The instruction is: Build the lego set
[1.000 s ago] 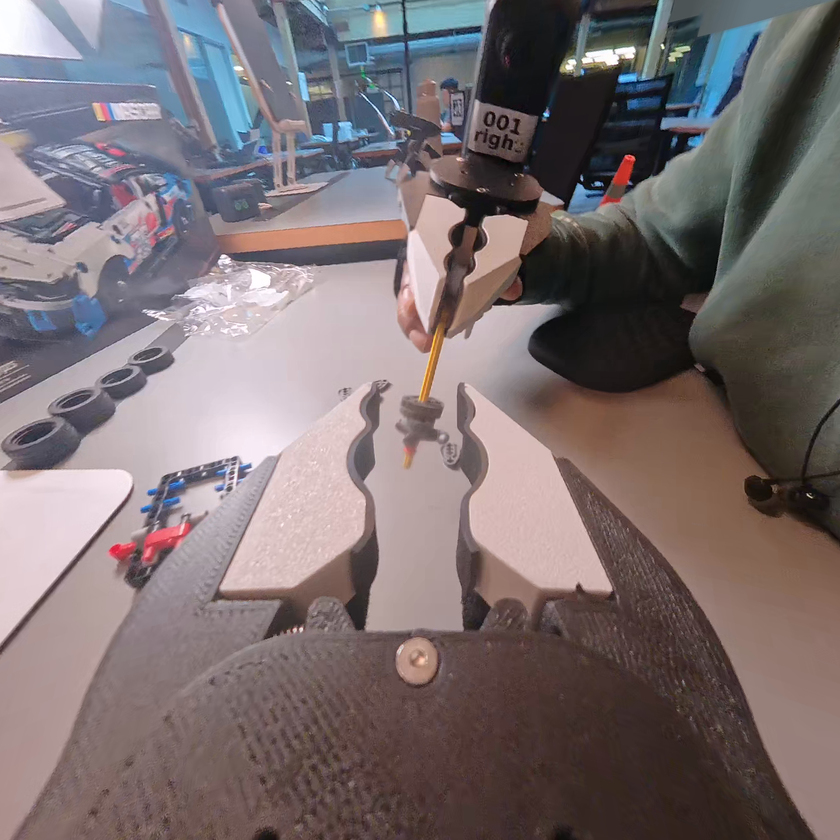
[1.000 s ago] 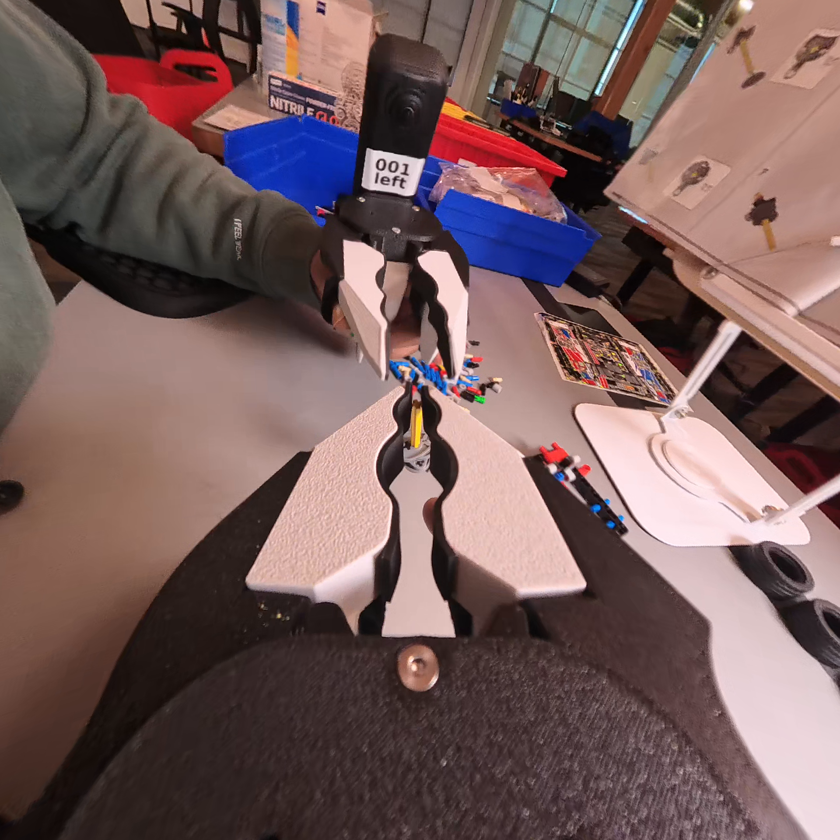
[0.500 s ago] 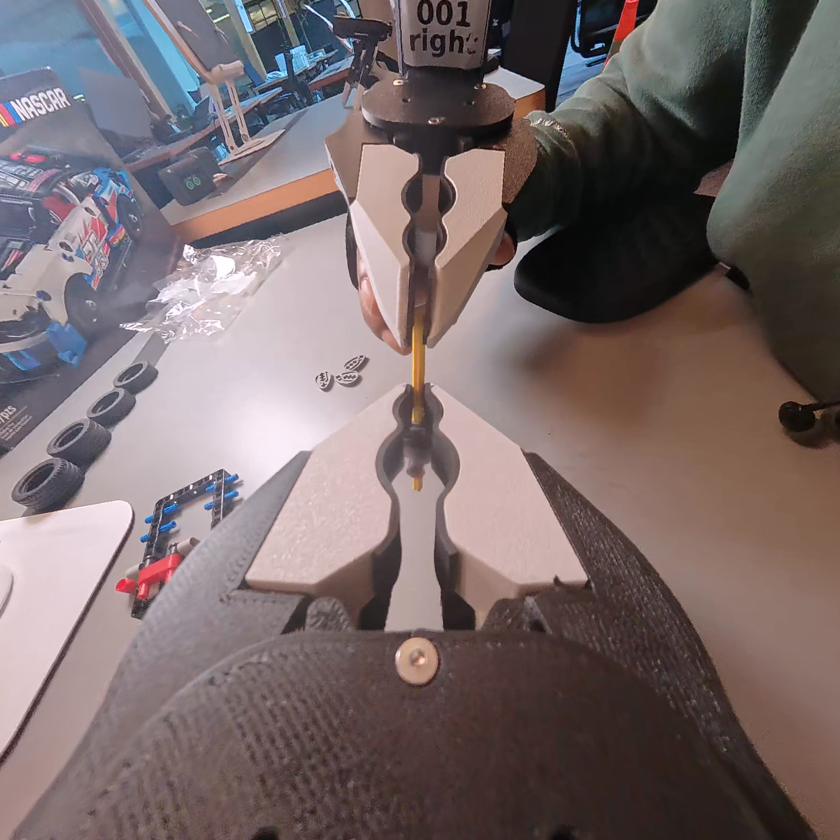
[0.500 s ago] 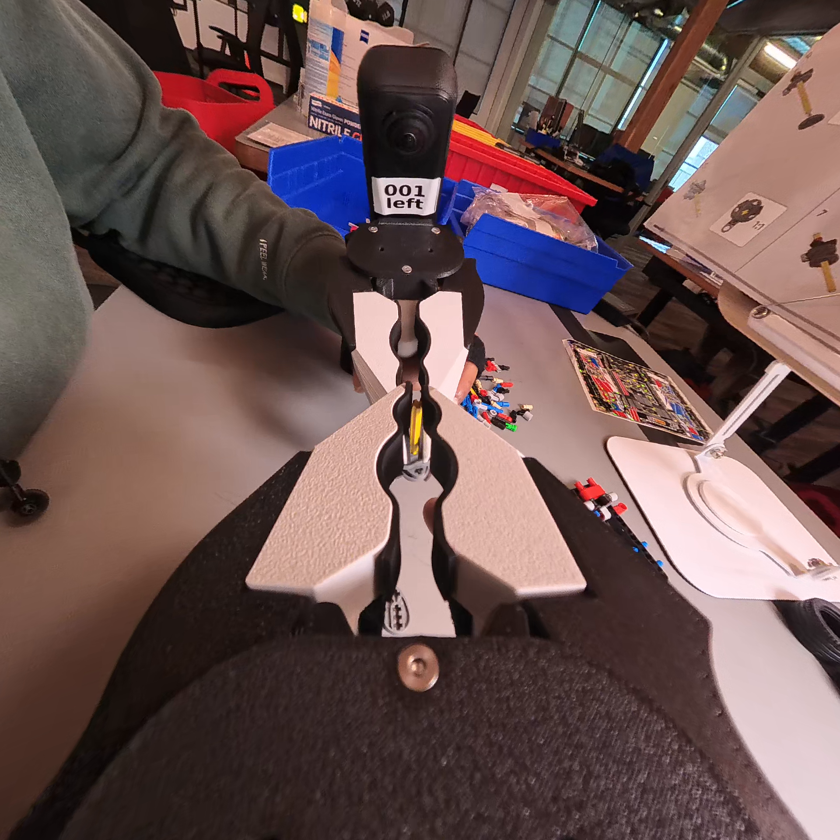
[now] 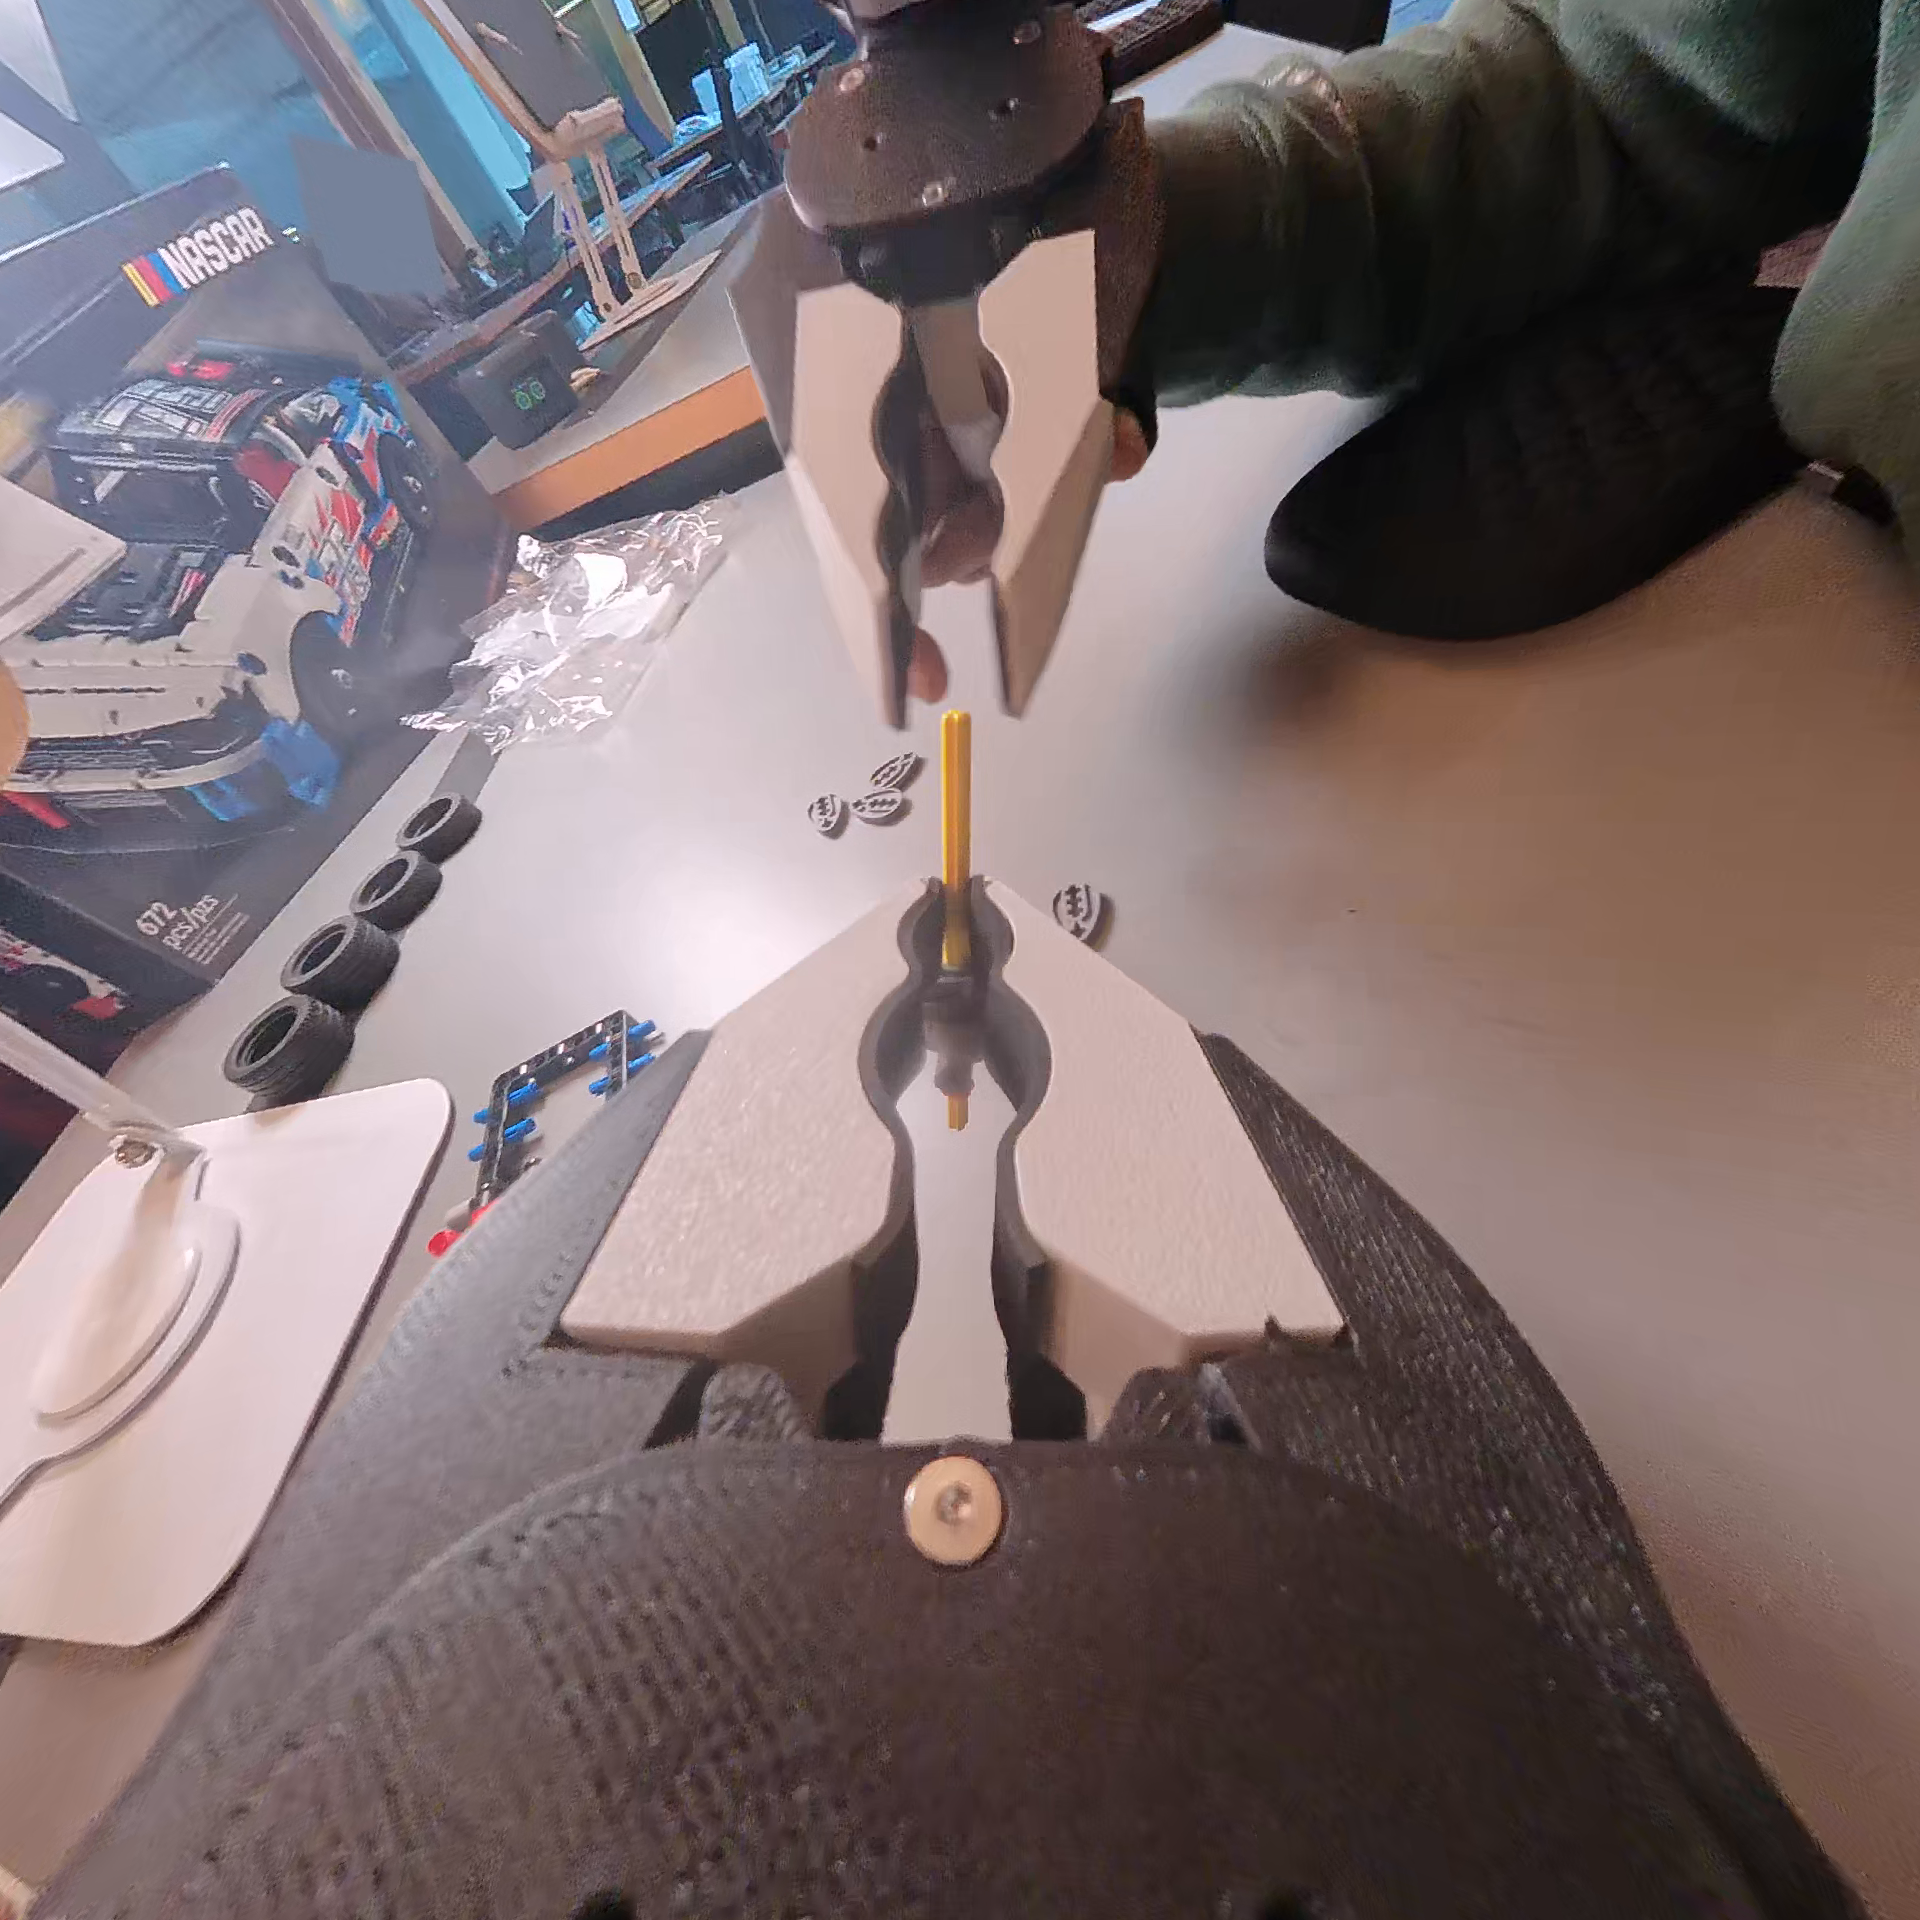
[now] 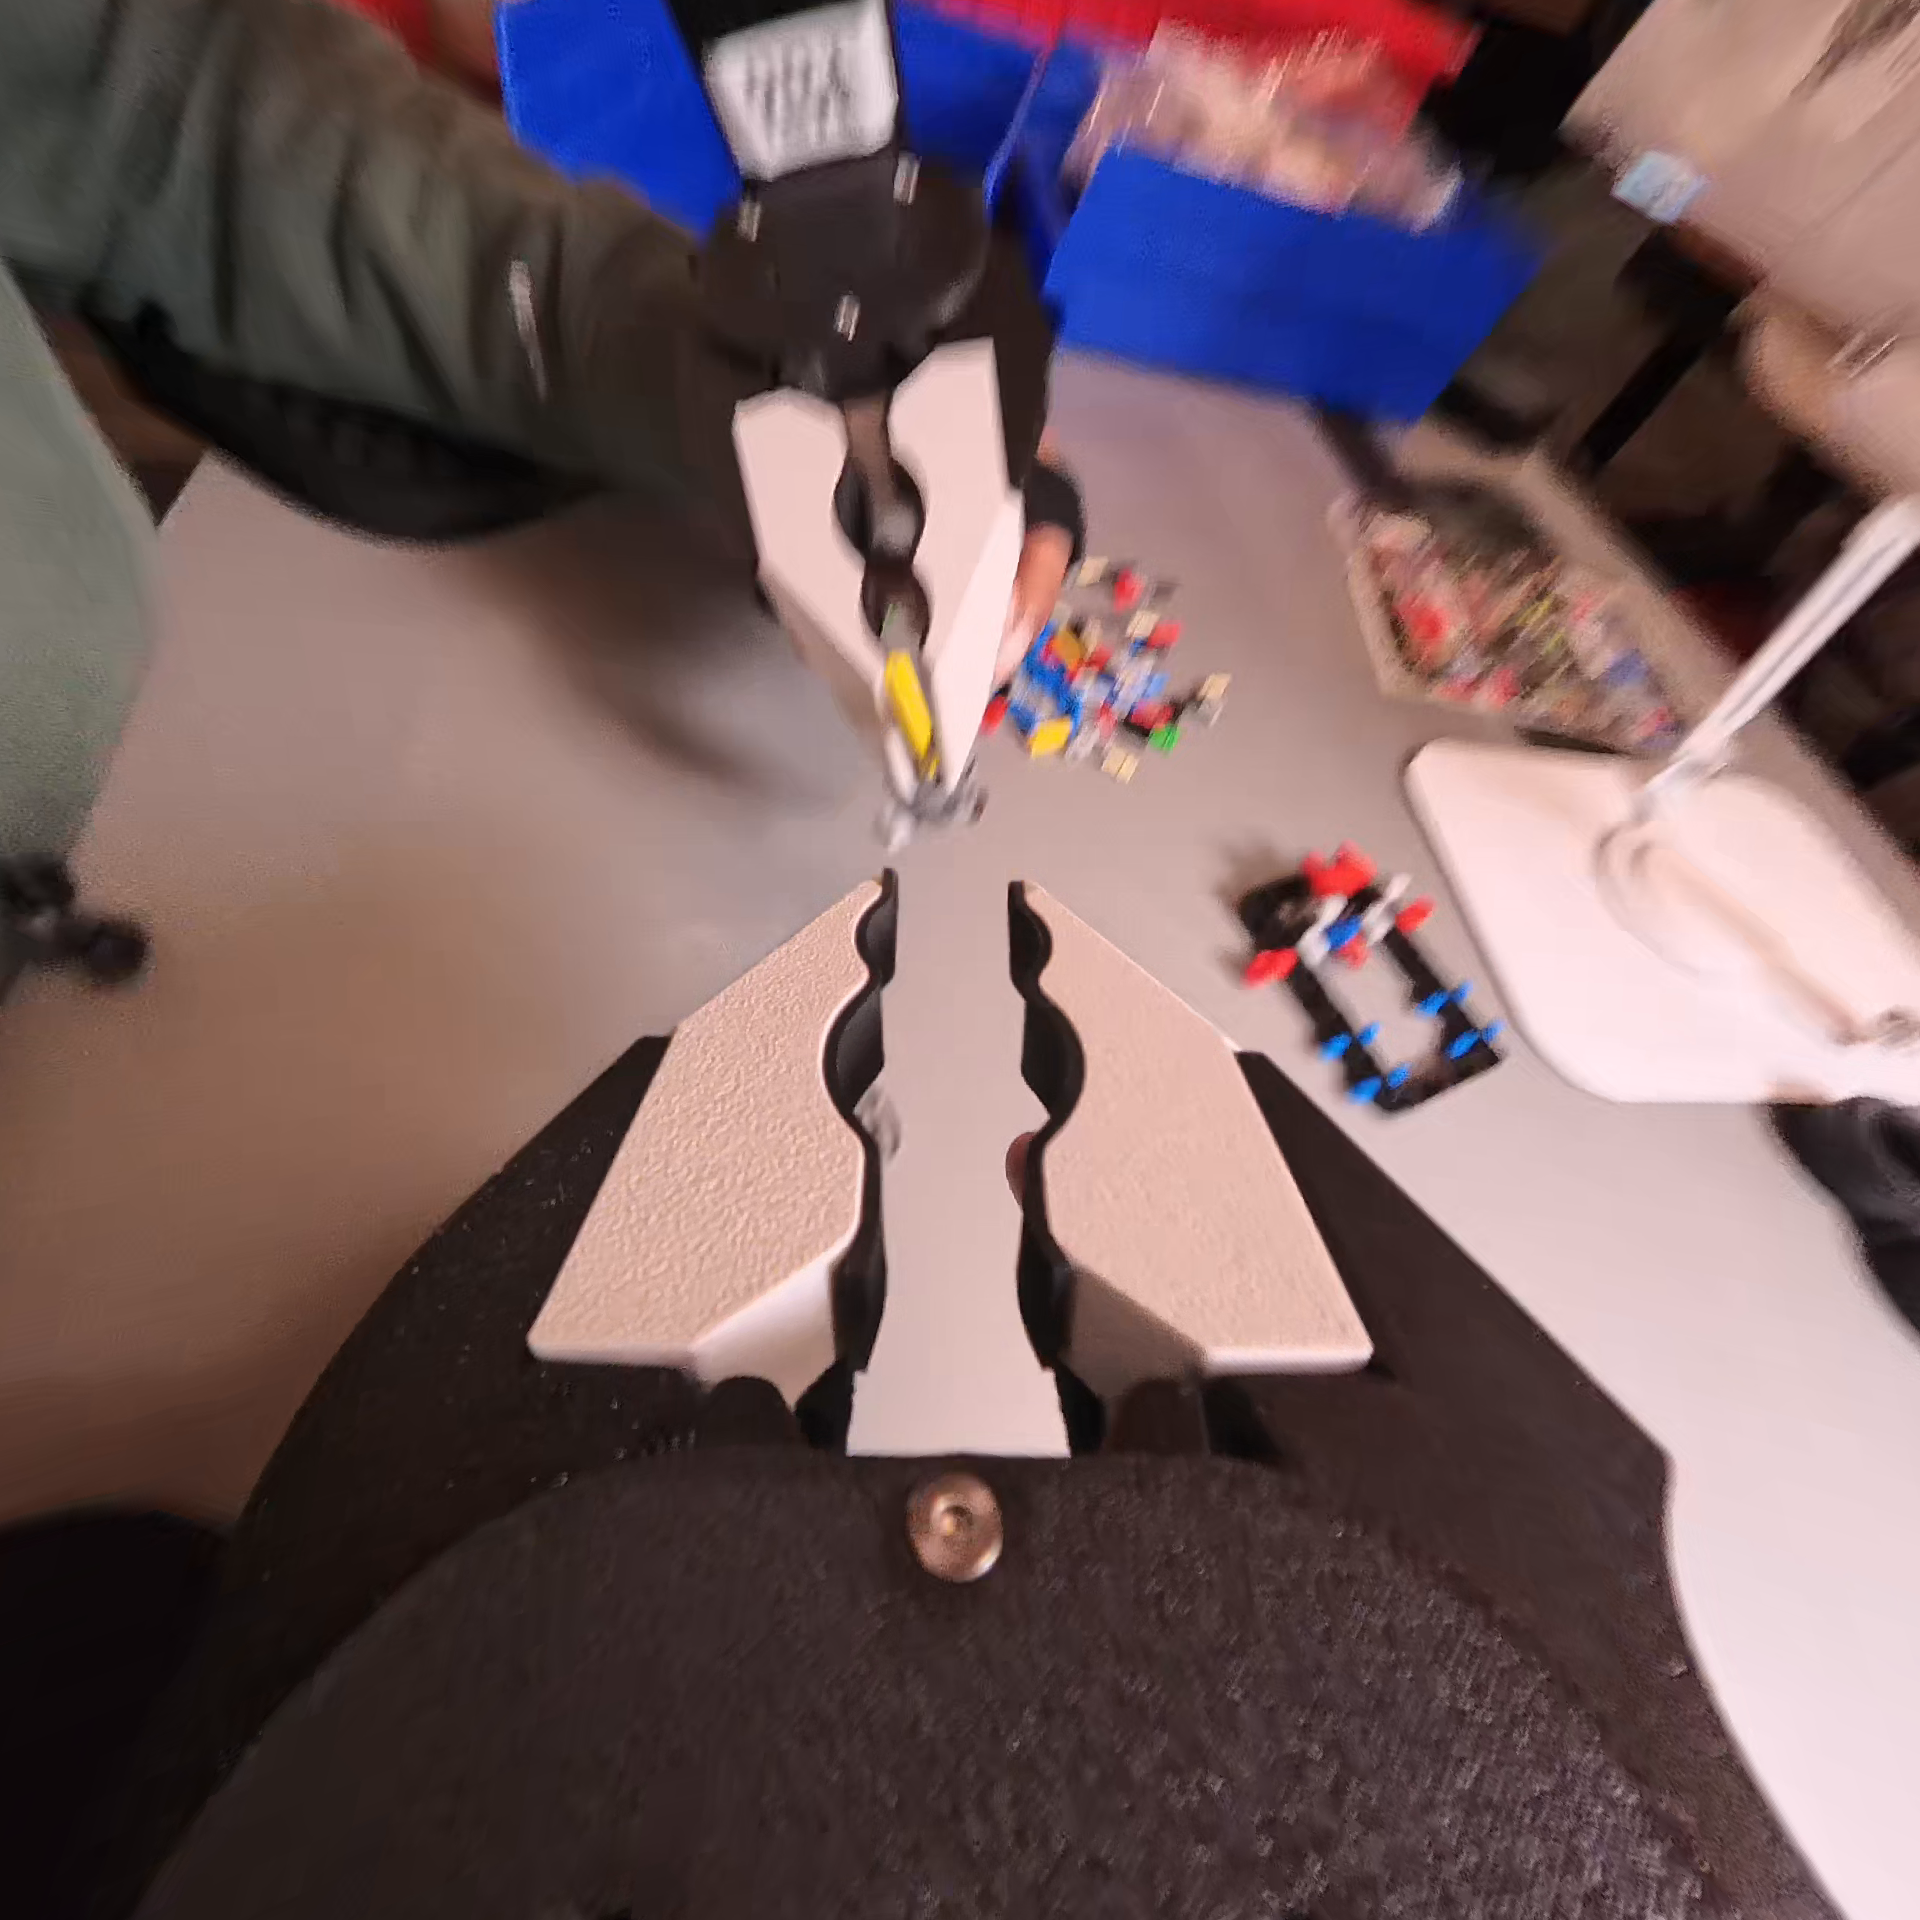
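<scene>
In the left wrist view, my left gripper (image 5: 954, 885) is shut on a yellow axle (image 5: 954, 800) that carries a small dark piece (image 5: 951, 1003) between the jaws. The axle sticks out past the fingertips. My right gripper (image 5: 951, 712) hangs just above the axle's free end, open and empty, not touching it. The right wrist view is blurred: my right gripper (image 6: 951, 888) is open with bare table between its fingers, and the left gripper (image 6: 930, 774) opposite holds the yellow axle (image 6: 906, 707).
Several black tyres (image 5: 343, 956) line a car-picture box (image 5: 208, 499). A black frame with blue pins (image 6: 1361, 997) lies by a white stand base (image 6: 1662, 935). Also here: loose pieces (image 6: 1112, 675), small oval pieces (image 5: 862, 802), a plastic bag (image 5: 582, 613), blue bins (image 6: 1247, 260). The grippers are tip to tip, or close to it. Both grippers' tips are roughly 30 cm from the white stand base (image 6: 1662, 935).
My left gripper closed on the yellow axle and its dark piece. My right gripper then let go of the axle, opened and drew back from it.
</scene>
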`<state>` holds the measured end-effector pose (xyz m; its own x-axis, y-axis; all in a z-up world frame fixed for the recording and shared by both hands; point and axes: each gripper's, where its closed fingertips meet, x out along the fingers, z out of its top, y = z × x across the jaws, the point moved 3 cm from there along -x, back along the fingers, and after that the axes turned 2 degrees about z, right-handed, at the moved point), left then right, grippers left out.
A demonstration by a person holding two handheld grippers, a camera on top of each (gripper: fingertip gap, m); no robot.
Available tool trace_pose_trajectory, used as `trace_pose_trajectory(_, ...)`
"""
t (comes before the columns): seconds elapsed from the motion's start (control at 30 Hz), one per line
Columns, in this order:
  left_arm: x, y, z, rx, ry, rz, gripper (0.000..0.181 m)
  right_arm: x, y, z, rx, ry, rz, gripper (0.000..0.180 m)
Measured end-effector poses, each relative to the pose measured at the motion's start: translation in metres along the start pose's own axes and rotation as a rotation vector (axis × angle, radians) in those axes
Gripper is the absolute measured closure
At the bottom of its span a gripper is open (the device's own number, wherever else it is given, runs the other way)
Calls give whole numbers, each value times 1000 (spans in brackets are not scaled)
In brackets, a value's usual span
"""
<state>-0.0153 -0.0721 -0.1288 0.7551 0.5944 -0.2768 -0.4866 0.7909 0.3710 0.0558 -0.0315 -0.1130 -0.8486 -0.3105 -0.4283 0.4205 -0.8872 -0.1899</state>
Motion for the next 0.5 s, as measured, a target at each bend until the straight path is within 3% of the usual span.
trace_pose_trajectory(0.1,-2,3,-2,8,9,13,179,-5,11,-43,84,260,139,146)
trace_pose_trajectory(0.2,-1,3,-5,10,16,13,178,-2,16,-73,90,413,155,139)
trace_pose_trajectory(0.5,0,1,-8,13,38,4,179,18,23,-76,56,453,153,152)
